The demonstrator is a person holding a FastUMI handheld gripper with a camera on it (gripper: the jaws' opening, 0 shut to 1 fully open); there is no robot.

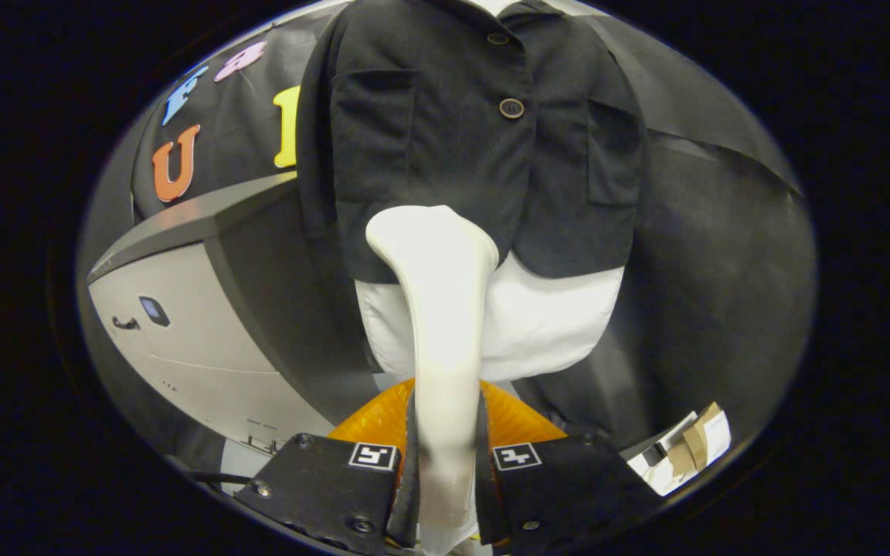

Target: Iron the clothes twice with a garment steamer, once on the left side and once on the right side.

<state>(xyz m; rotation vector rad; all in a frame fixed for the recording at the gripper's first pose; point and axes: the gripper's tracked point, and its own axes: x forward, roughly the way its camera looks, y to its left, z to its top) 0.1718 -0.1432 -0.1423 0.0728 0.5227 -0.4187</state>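
A black buttoned jacket [484,131] hangs over a white mannequin torso [545,324] straight ahead of me. My gripper [445,471] is shut on the handle of a white garment steamer [441,309], both fingers pressing its sides. The steamer rises from between the fingers, and its wide head sits at the jacket's lower hem, a little left of the button line. Whether the head touches the cloth cannot be told. An orange base [514,421] shows just beyond the fingers, under the mannequin.
A grey and white appliance [198,316] with a slanted dark top stands to the left of the mannequin. Cardboard and paper scraps [684,452] lie low on the right. Black cloth hangs behind the jacket.
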